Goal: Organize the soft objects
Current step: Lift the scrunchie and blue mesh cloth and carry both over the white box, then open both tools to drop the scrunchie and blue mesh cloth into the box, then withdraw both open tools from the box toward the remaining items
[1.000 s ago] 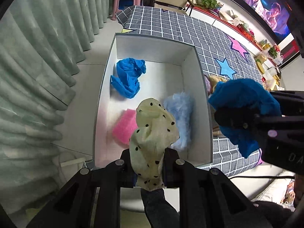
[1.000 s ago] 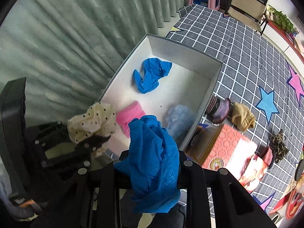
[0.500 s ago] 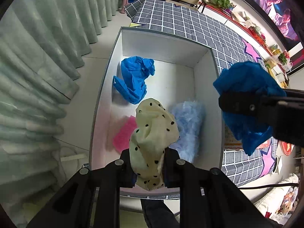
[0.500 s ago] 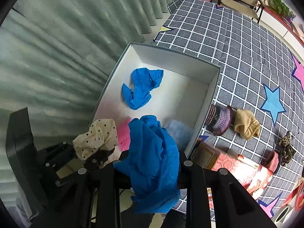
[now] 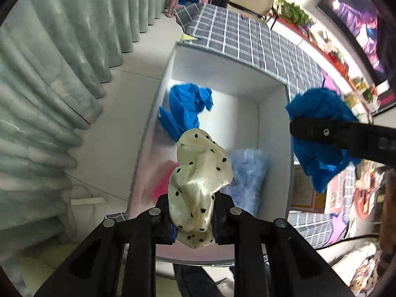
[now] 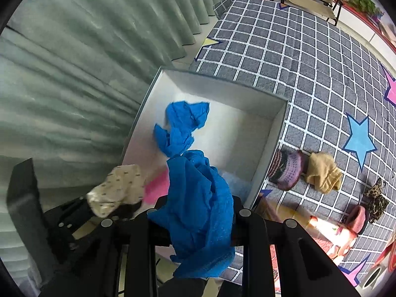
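cream dotted cloth (image 5: pixel 198 180), blue cloth (image 6: pixel 198 212), both pinched

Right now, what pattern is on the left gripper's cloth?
Cream cloth with black polka dots; left wrist view.

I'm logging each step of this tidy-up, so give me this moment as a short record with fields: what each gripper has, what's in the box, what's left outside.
left gripper: shut on cream polka-dot cloth, held above the white box
right gripper: shut on blue cloth, also over the box
in box: crumpled blue fabric, pink item, pale blue fluffy item
outside on checked mat: purple knitted piece, tan cloth, leopard-print piece
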Action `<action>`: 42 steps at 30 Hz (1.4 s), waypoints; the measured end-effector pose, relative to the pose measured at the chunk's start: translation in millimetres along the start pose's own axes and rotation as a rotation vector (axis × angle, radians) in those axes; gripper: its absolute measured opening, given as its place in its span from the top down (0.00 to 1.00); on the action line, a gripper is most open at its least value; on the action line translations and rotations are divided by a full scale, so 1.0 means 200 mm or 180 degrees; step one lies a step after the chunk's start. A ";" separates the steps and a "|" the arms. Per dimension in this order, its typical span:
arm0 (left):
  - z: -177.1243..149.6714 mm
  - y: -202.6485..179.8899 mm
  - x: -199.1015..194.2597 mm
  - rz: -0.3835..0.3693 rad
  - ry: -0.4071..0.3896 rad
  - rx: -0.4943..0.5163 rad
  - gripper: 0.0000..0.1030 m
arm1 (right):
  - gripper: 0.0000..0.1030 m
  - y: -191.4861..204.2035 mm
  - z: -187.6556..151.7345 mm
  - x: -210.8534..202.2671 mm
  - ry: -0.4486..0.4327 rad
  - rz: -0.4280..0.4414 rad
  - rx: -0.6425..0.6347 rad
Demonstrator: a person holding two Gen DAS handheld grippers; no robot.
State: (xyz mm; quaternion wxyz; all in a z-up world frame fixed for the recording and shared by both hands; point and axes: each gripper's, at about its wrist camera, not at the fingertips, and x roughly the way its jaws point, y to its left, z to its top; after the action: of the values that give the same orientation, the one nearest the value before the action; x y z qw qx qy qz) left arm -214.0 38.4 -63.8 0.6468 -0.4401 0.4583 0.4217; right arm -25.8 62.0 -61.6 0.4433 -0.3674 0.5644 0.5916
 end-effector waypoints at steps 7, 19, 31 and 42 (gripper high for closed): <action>0.06 0.09 -0.13 0.0070 -0.0161 -0.0099 0.78 | 0.73 -0.06 0.09 -0.02 -0.0096 0.0108 0.0148; 0.06 -0.03 0.04 0.0042 0.0101 -0.0029 0.78 | 0.73 -0.08 0.12 0.07 -0.0005 0.0180 0.0238; 0.02 -0.13 0.14 0.0380 0.0243 0.0179 0.21 | 0.60 -0.10 0.13 0.13 0.0068 0.0171 0.0241; 0.03 -0.10 0.09 0.0273 0.0075 -0.0012 0.00 | 0.01 -0.13 0.12 0.03 -0.0140 0.0152 0.0388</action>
State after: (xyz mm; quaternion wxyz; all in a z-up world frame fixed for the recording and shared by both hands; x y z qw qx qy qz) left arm -190.5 41.5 -75.9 0.6219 -0.4262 0.4836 0.4446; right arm -2.1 86.3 -73.9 0.4629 -0.3131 0.5980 0.5745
